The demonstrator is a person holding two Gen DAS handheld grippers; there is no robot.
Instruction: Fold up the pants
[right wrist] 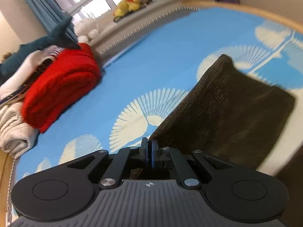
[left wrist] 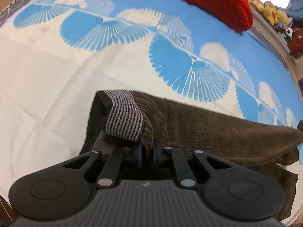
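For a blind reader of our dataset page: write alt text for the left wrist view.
The left gripper pinches the brown pants by the edge beside their striped waistband. The pants lie on a blue and white bedspread, with a folded red blanket farther back.

right hand-held gripper [right wrist: 149, 152]: jaws together | brown pants [right wrist: 227, 109]: beside fingertips on blue bedspread [right wrist: 151, 56] | red blanket [right wrist: 62, 89]: left
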